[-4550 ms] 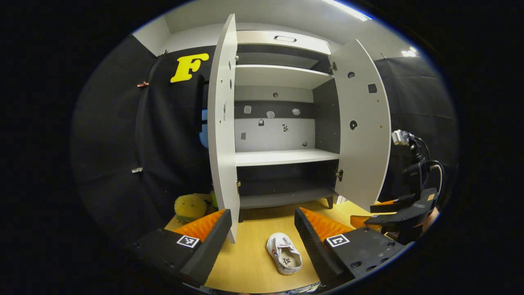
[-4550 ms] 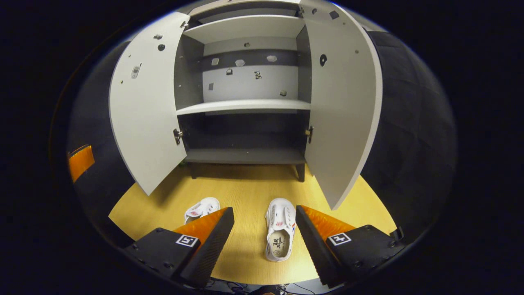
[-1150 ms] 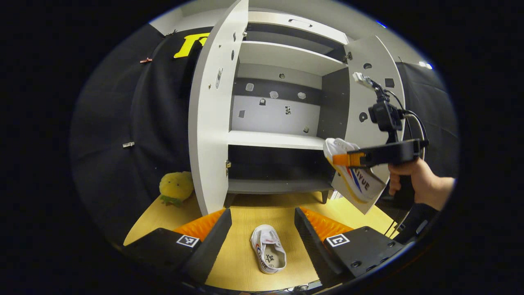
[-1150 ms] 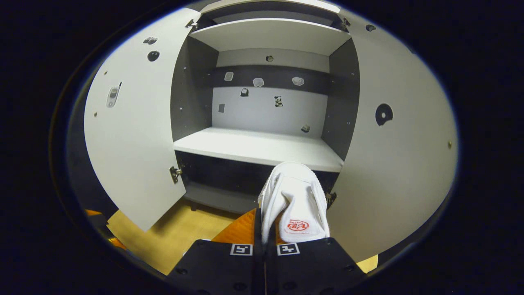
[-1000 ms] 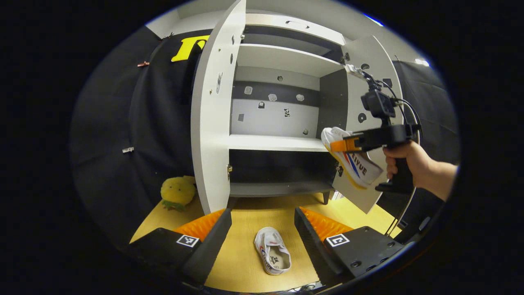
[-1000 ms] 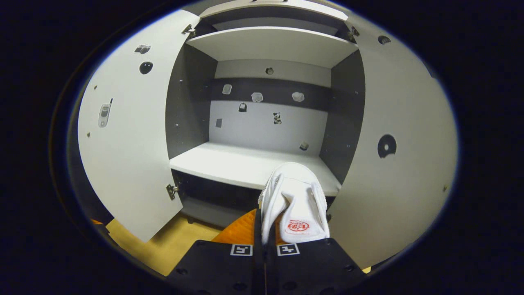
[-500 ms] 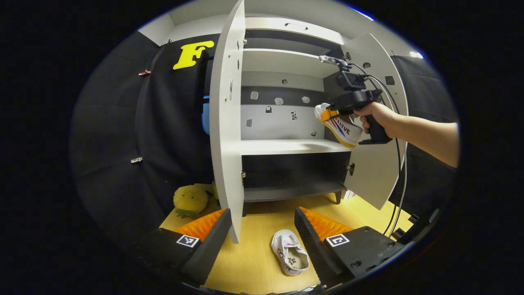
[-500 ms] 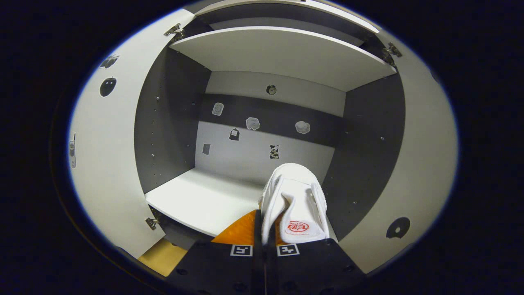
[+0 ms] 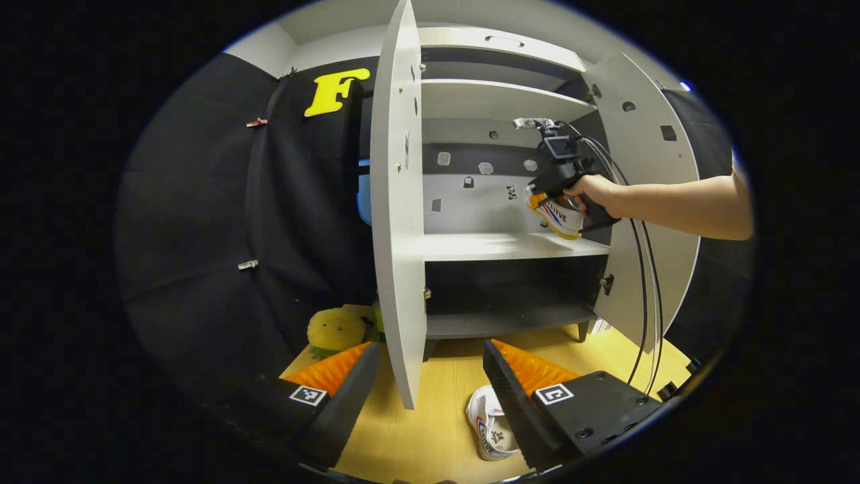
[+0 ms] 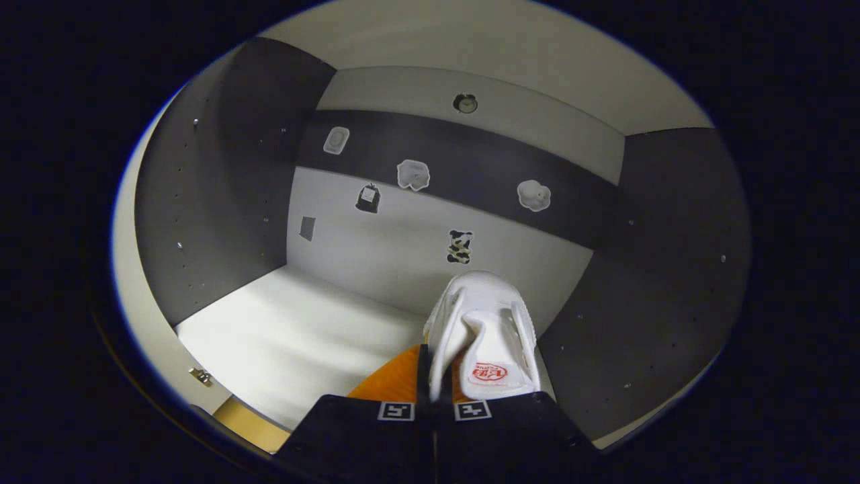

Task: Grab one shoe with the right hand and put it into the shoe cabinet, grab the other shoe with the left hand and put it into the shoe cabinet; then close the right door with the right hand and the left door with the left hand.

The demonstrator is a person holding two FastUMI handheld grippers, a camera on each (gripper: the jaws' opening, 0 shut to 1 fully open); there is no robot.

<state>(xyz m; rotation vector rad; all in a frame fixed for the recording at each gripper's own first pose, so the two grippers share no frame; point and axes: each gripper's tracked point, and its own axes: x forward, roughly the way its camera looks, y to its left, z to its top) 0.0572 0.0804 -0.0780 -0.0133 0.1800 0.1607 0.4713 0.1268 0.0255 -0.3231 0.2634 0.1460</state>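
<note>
A white shoe [image 10: 480, 329] sits pinched by its side wall in my right gripper [image 10: 430, 366], which is shut on it. It hangs inside the cabinet just above the white middle shelf [image 10: 295, 336], near the right wall. In the left gripper view a hand holds that right gripper [image 9: 541, 195] with the shoe [image 9: 563, 218] over the shelf [image 9: 497, 245]. The other white shoe [image 9: 489, 430] lies on the wooden floor, partly hidden behind one finger of my left gripper [image 9: 431, 356], which is open and holds nothing.
Both cabinet doors stand open: the left door [image 9: 396, 235] is edge-on right ahead of my left gripper, the right door [image 9: 648, 202] is behind the arm. A yellow plush toy [image 9: 334, 331] sits on the floor left of the cabinet. Cables [image 9: 641, 282] hang from the right gripper.
The right gripper has carried its shoe up and forward, from in front of the cabinet to inside it above the middle shelf. The left gripper's view has shifted, so the floor shoe now lies under its right finger.
</note>
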